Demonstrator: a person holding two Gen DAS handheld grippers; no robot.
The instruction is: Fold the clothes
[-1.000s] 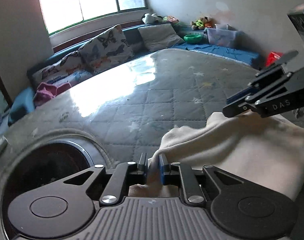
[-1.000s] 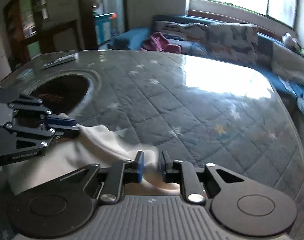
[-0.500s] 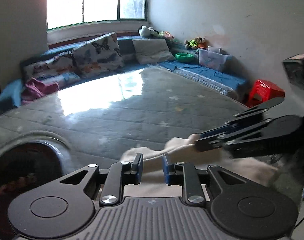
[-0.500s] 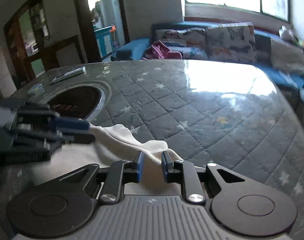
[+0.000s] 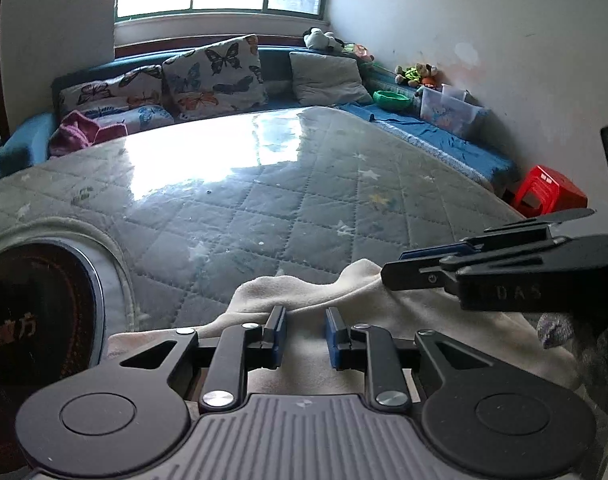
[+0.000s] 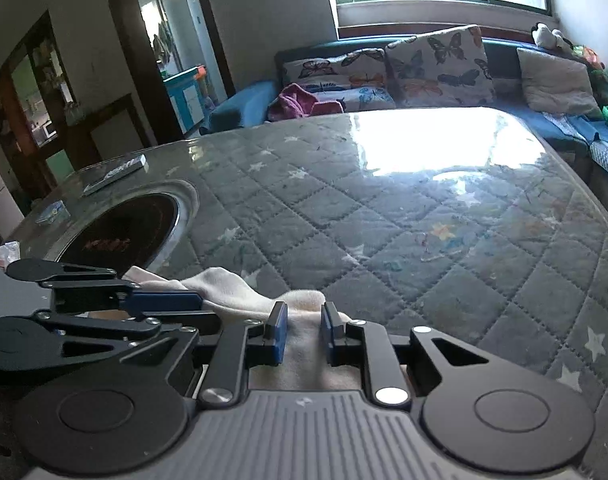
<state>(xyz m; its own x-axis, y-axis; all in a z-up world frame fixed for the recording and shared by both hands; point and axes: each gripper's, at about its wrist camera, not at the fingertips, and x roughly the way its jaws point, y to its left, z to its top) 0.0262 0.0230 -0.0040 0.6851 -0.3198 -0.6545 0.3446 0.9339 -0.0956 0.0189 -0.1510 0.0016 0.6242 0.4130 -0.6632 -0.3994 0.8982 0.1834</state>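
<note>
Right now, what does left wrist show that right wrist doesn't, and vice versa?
Left wrist only: a red stool by the wall, a clear storage bin, soft toys in the corner.
Right wrist only: a doorway into another room, a flat remote-like object on the table.
Both: the cream cloth between open fingers, the quilted table cover, the round dark inset, butterfly pillows, and the other gripper from the side.
</note>
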